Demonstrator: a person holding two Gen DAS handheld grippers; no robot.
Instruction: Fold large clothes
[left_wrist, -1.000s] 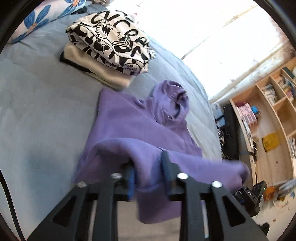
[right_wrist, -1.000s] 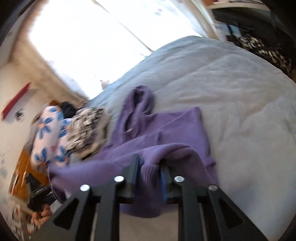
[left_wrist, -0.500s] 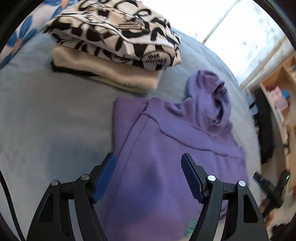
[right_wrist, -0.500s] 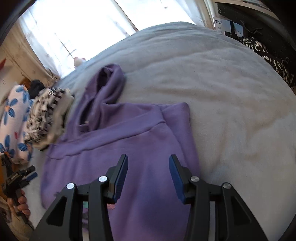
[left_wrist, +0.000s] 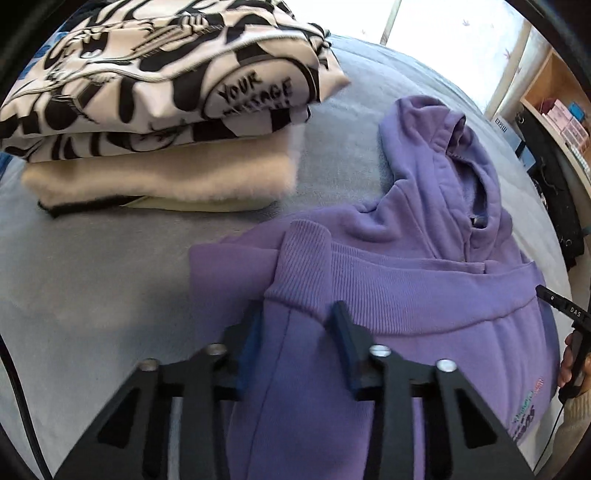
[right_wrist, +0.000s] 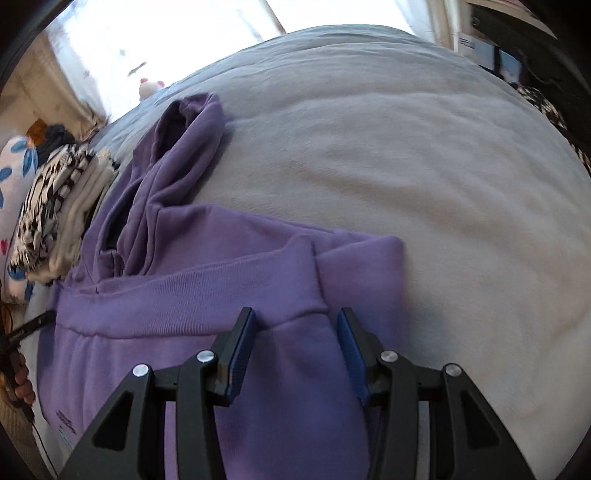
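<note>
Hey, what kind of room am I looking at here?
Most likely a bedroom. A purple hoodie lies on a bed's grey blanket beside a stack of folded clothes and a floral pillow, with wooden shelves by a bright window.

purple hoodie (left_wrist: 424, 295) lower body cut off at frame bottom, behind gripper fingers. Its small chest print (left_wrist: 528, 417) too blurred to read.

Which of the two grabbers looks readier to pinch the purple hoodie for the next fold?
Probably the left gripper: its jaws have just been closing around the purple hoodie at the ribbed hem. The right gripper straddles the hem wider.
</note>
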